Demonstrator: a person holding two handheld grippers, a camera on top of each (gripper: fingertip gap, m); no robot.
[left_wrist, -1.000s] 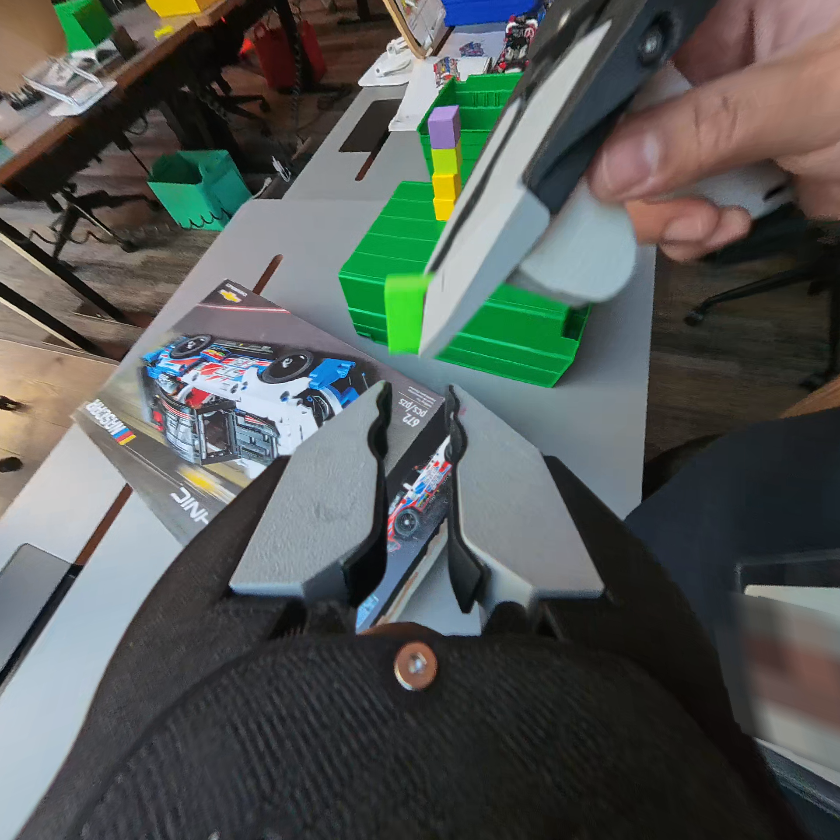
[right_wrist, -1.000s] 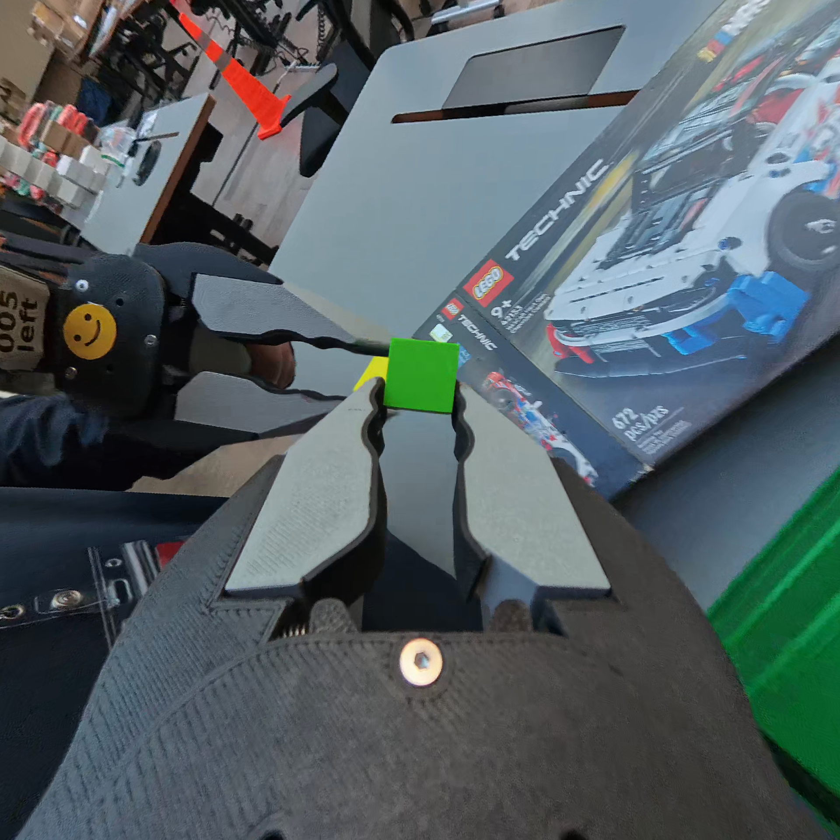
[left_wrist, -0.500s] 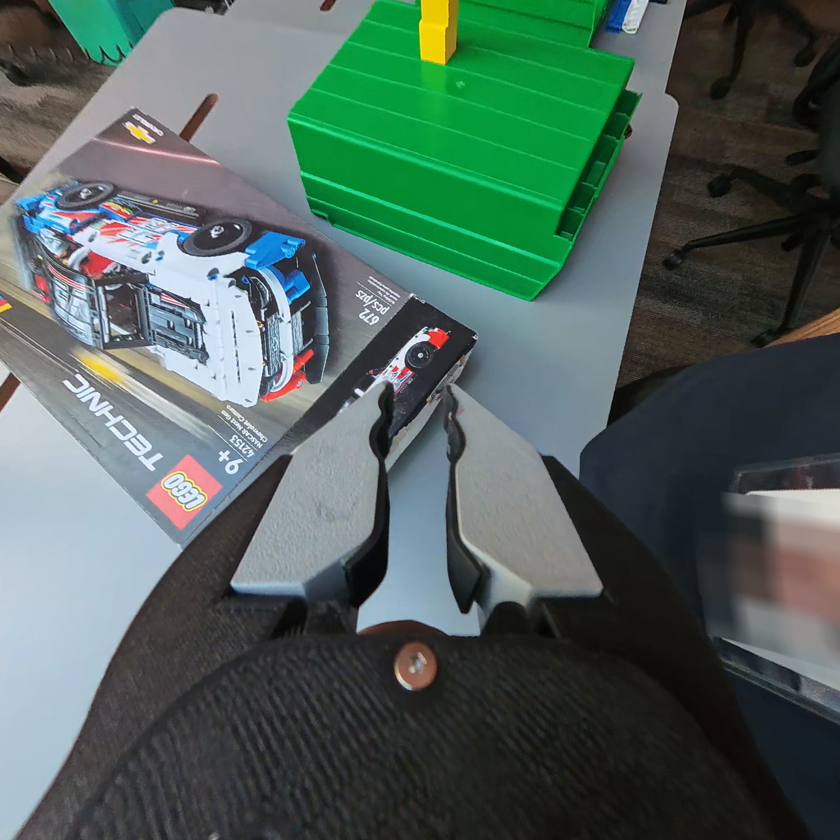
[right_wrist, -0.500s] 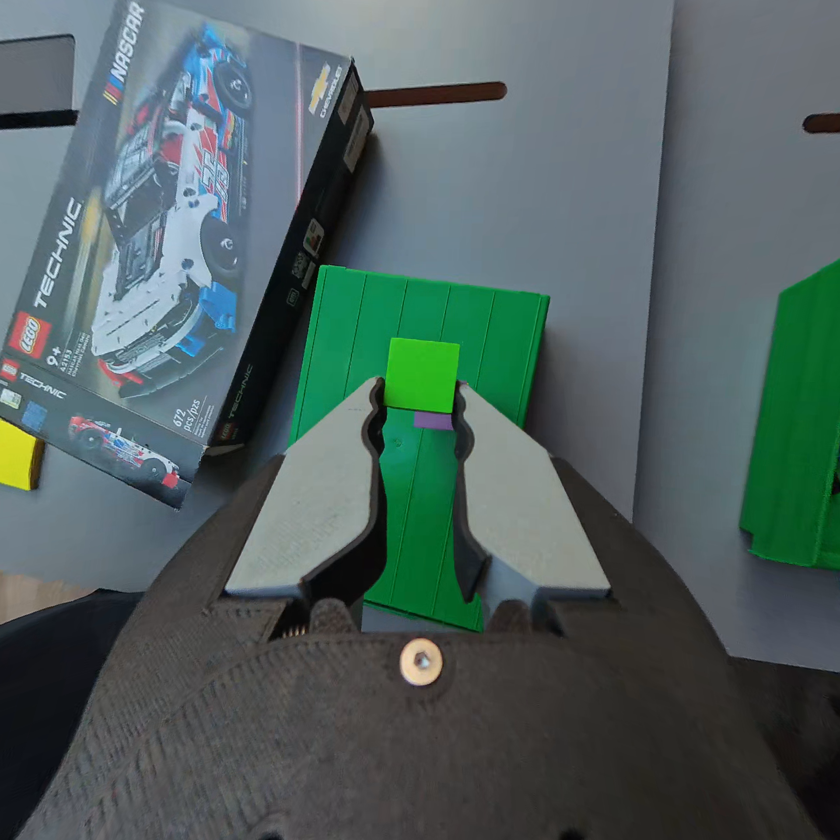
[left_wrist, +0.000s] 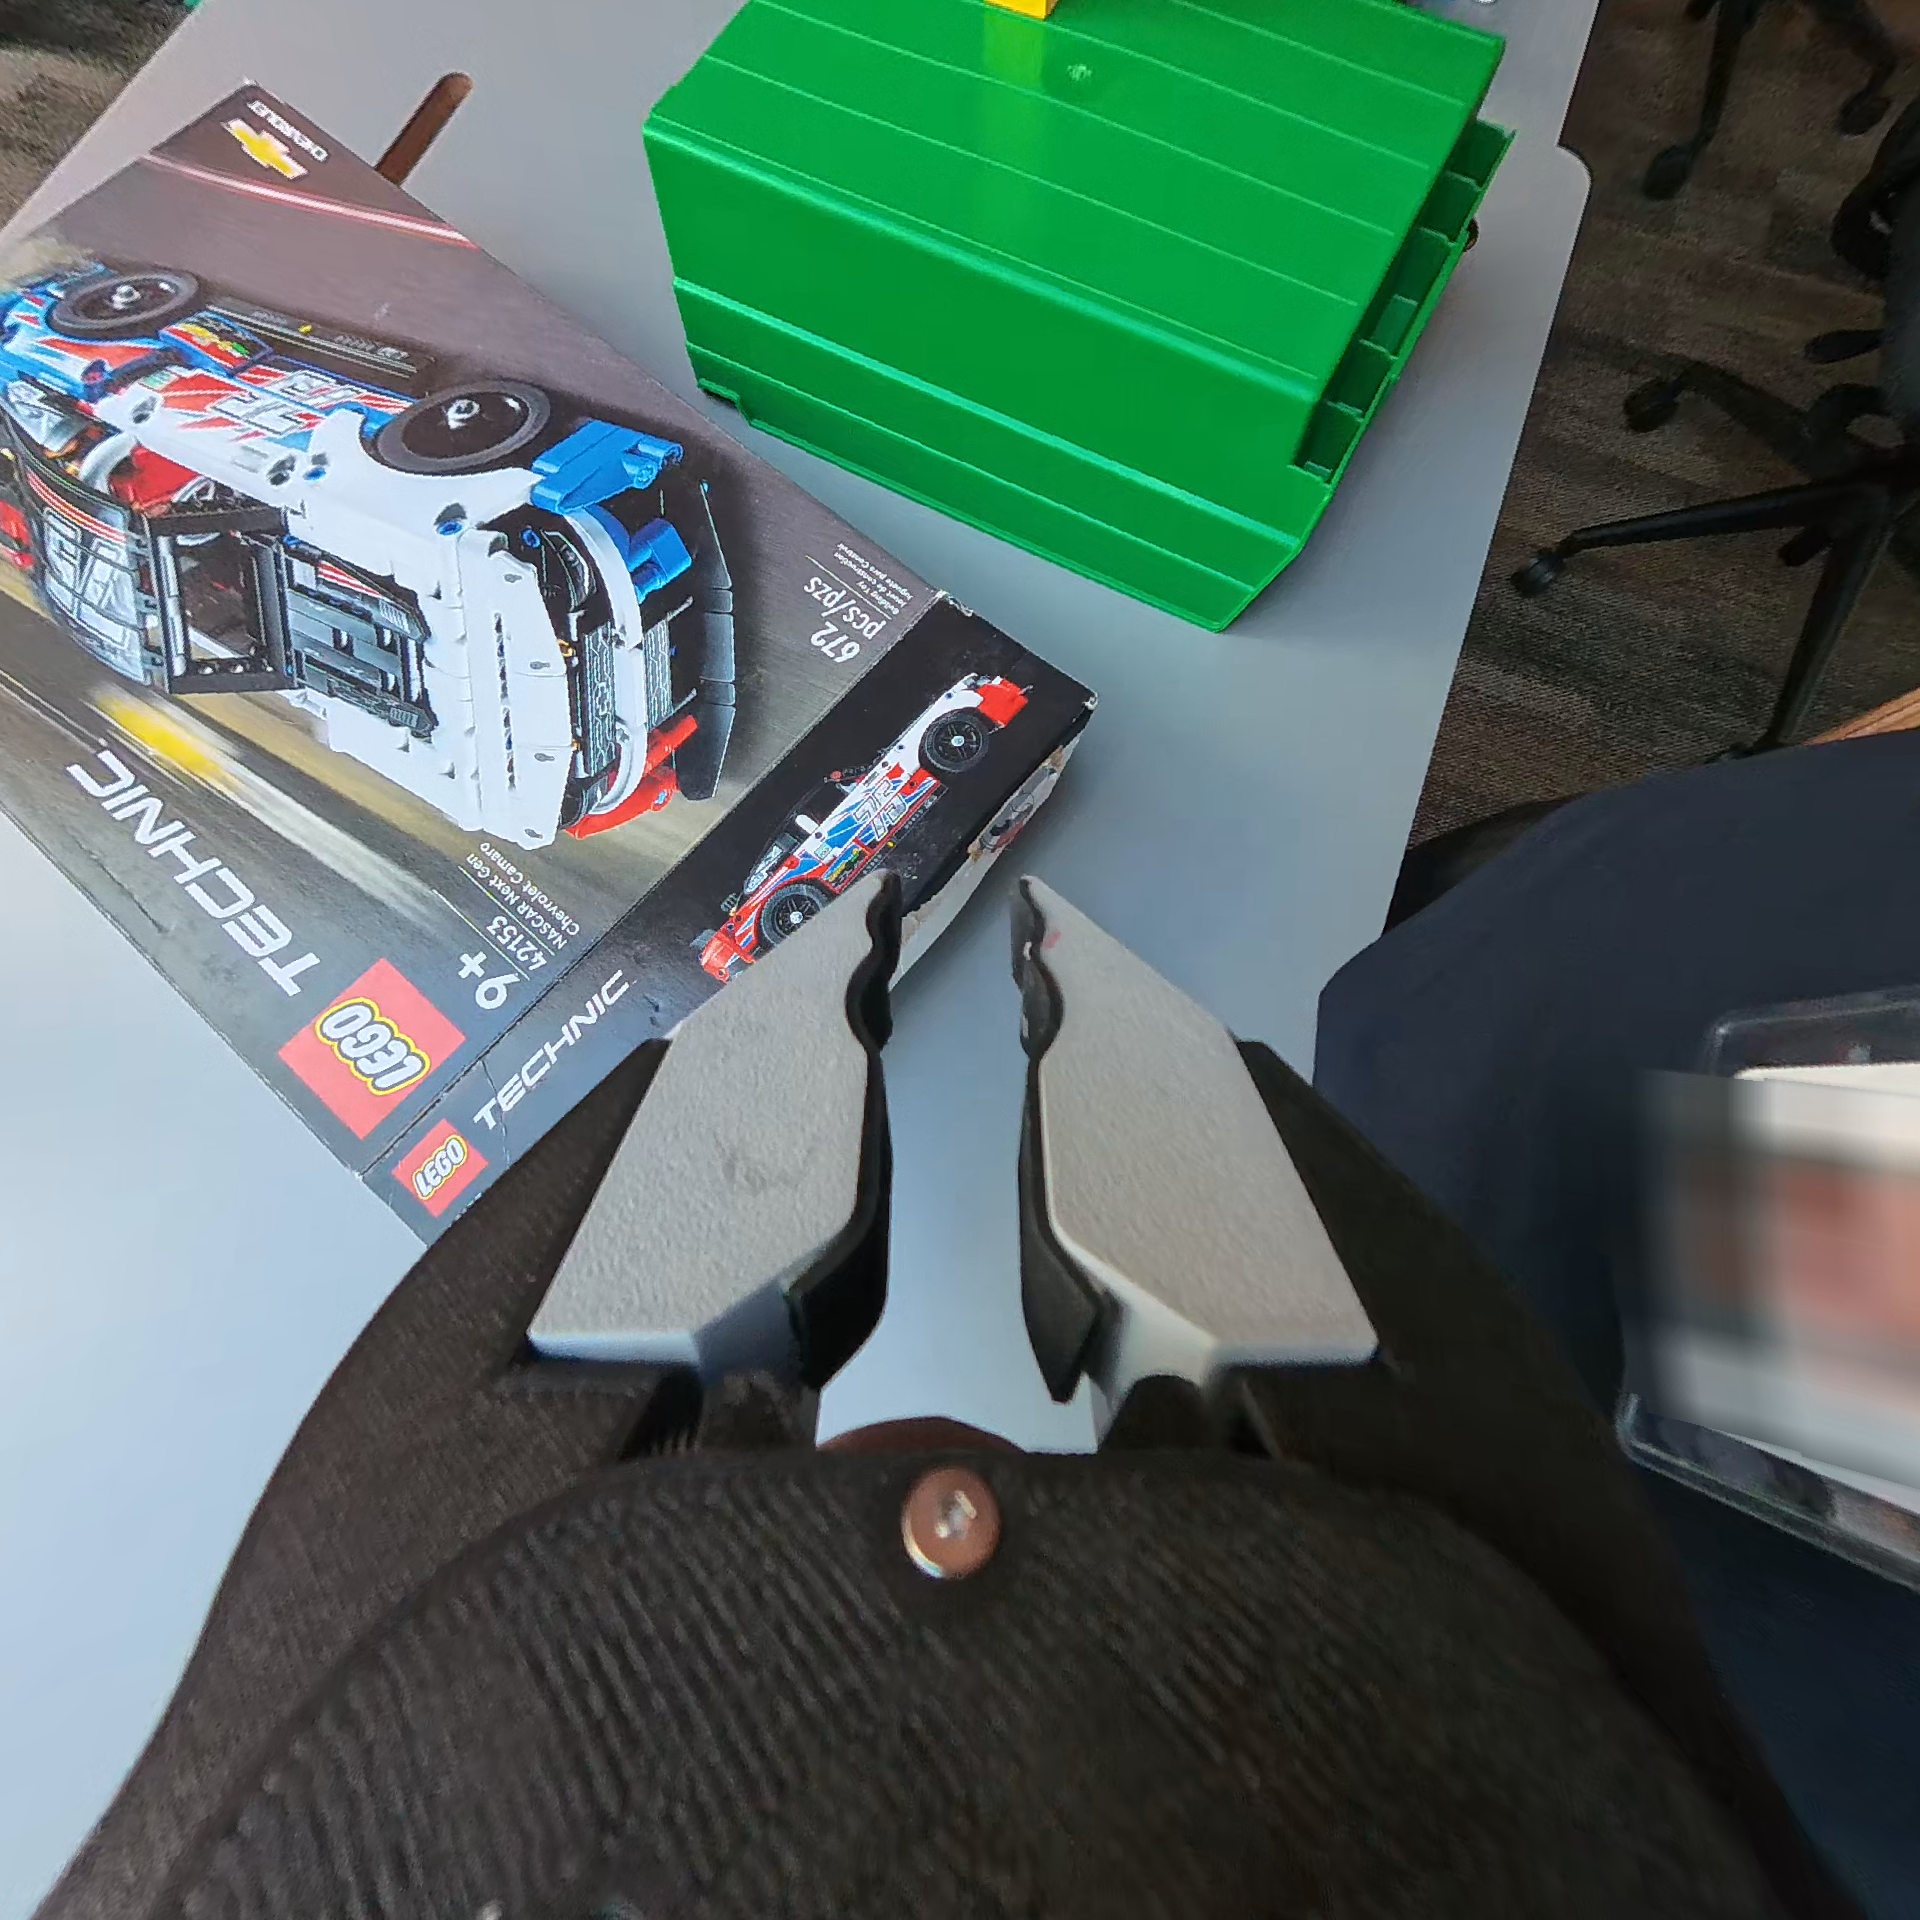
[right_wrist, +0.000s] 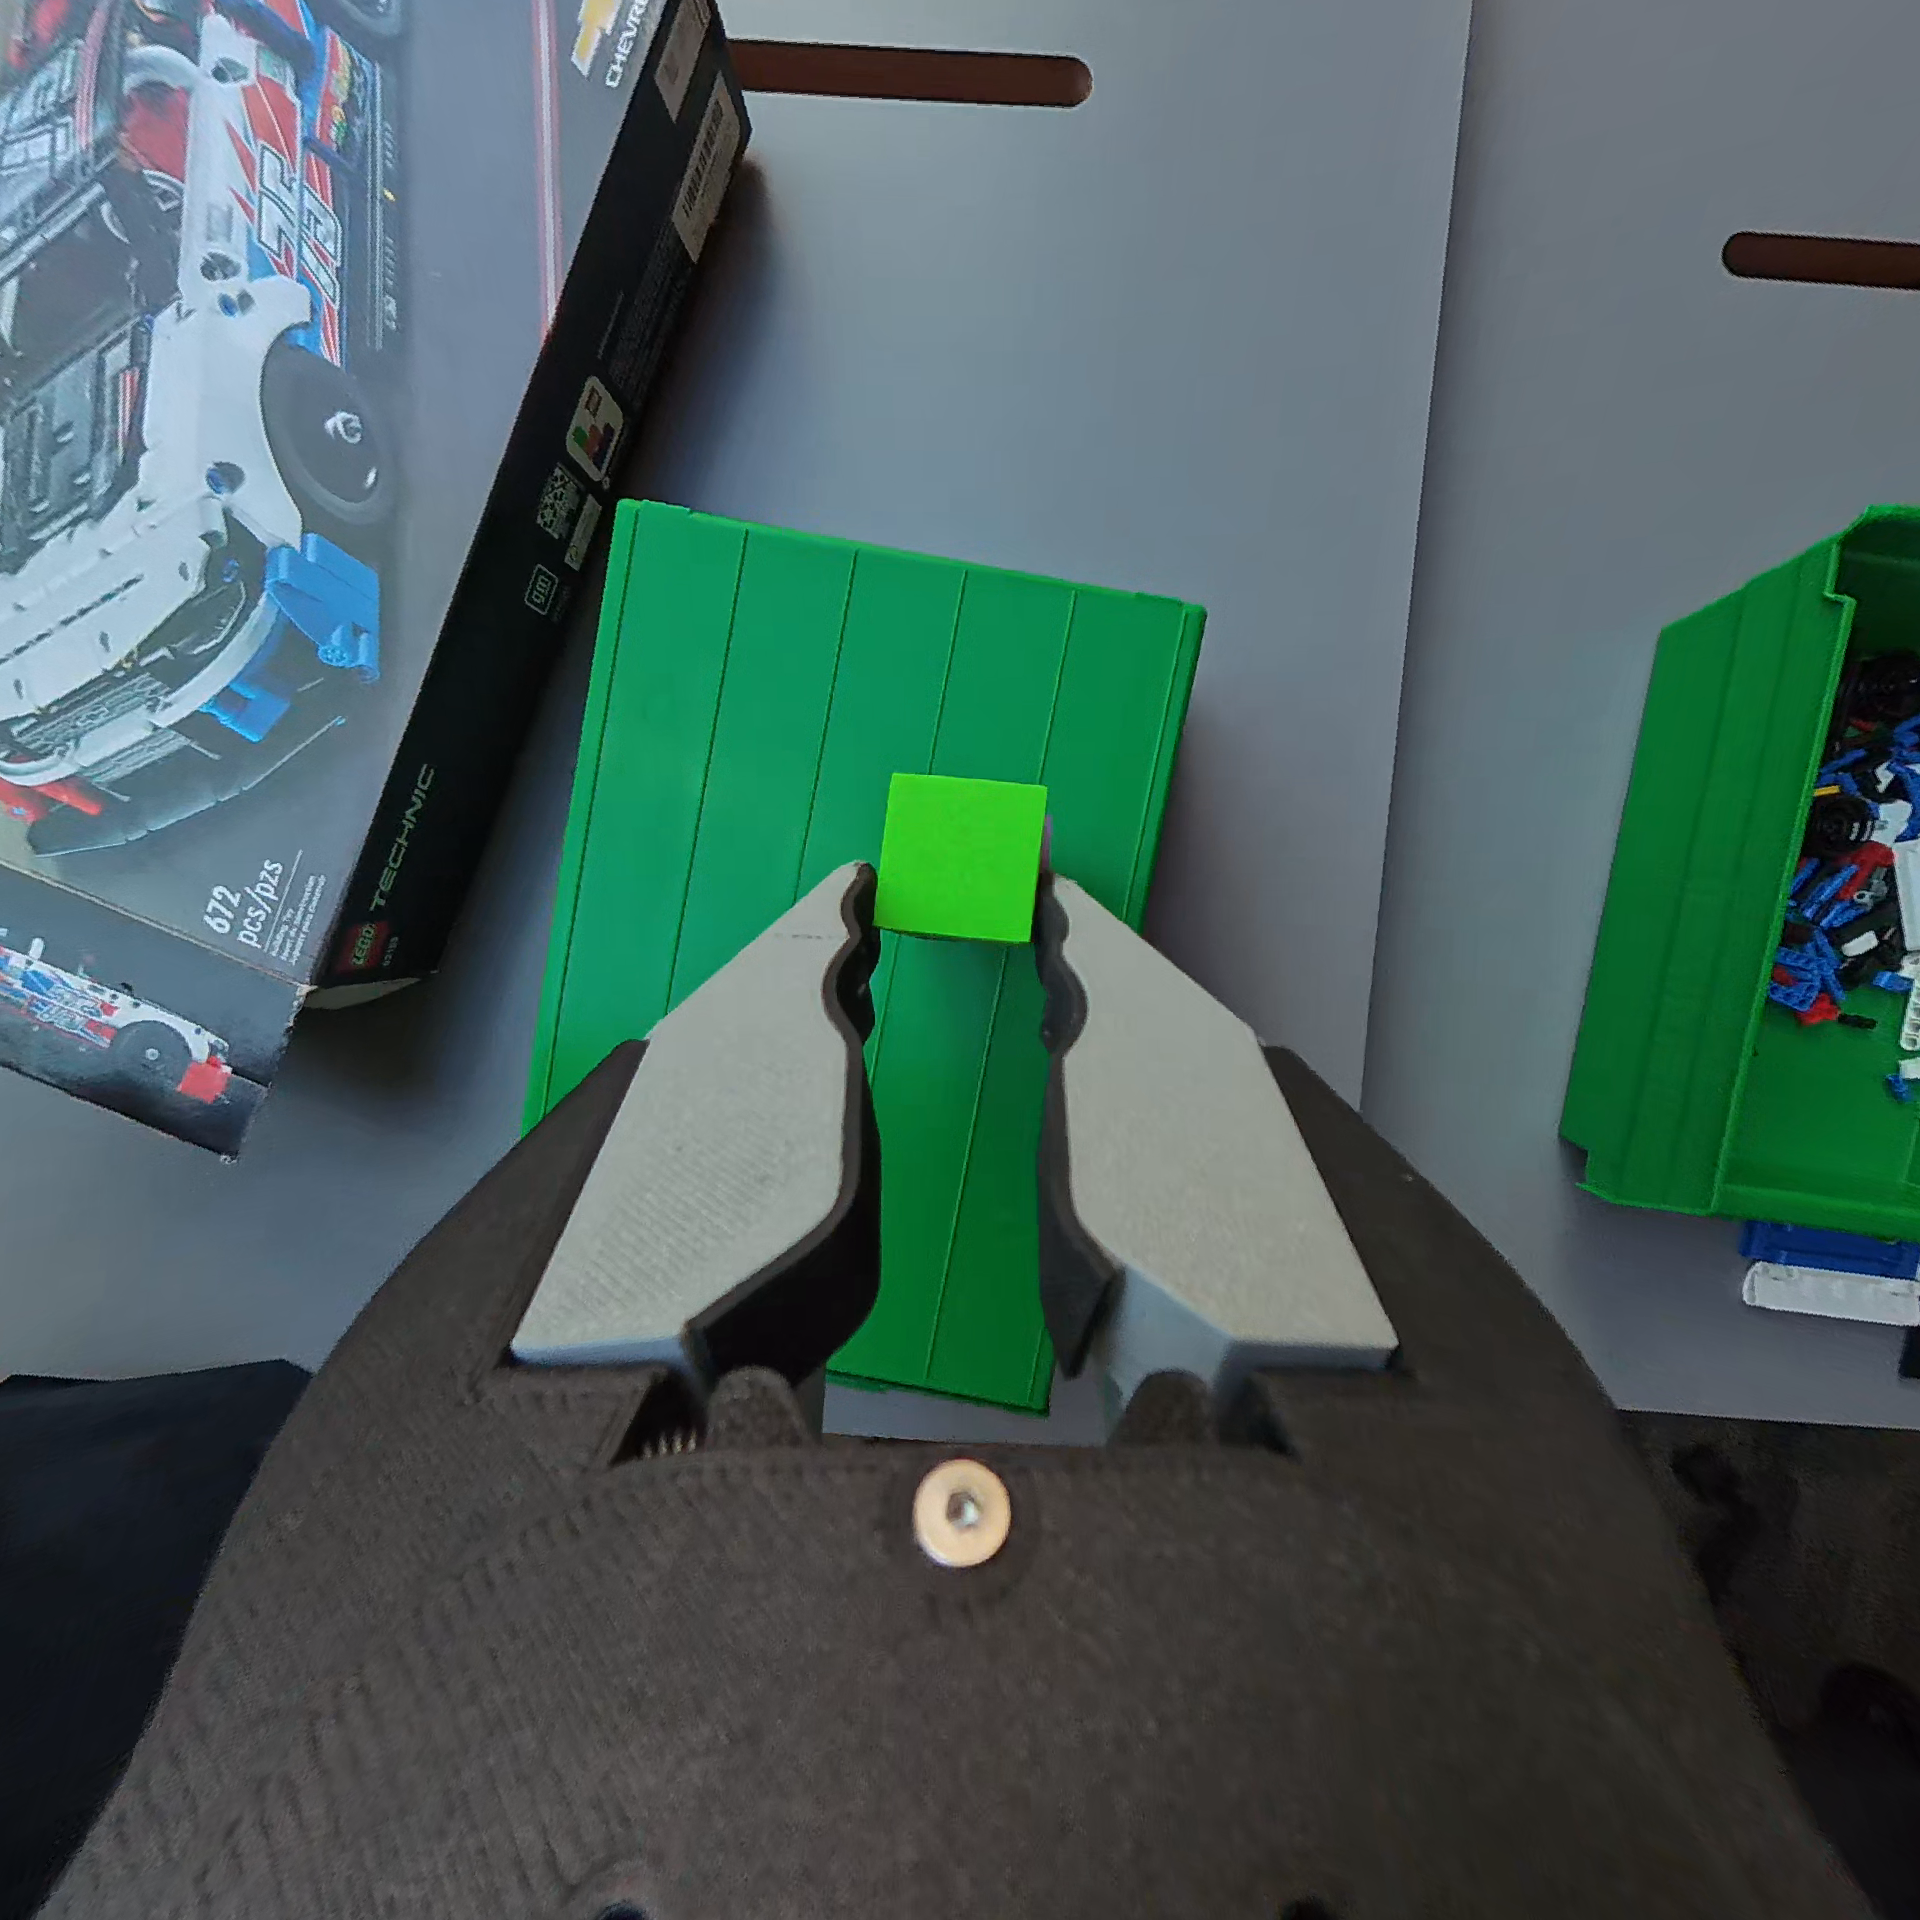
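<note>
While the right gripper (right_wrist: 956, 914) looks straight down, its jaws are clamped on a bright green cube (right_wrist: 961, 857), one pad against each side face. A sliver of purple shows at the cube's right edge; what it belongs to cannot be told from this view. Directly beneath the cube lies a ribbed green bin (right_wrist: 883, 935), turned bottom up on the grey tabletop (right_wrist: 1039, 364). The cube hangs over the bin's right half, somewhat toward its far end. The cube has no long axis, and its edges run close to parallel with the ribs. Whether it is touching the bin or held above it cannot be judged from this angle.

Left of the bin, a toy car box (right_wrist: 312, 468) lies flat, one corner just beside the bin's far left corner. Well to the right stands an open green bin (right_wrist: 1714, 883) with small loose parts in it.

The left gripper (left_wrist: 951, 904) hovers over the near edge of the tabletop (left_wrist: 1195, 779), jaws a little apart and empty, with bare surface showing between them. Its left fingertip overlaps the near corner of the box (left_wrist: 520, 623) in this view. The upturned bin (left_wrist: 1039, 291) is well beyond it, far and to the right, with a yellow block (left_wrist: 1023, 6) at its far edge. The right gripper is therefore the one at the bin.
</note>
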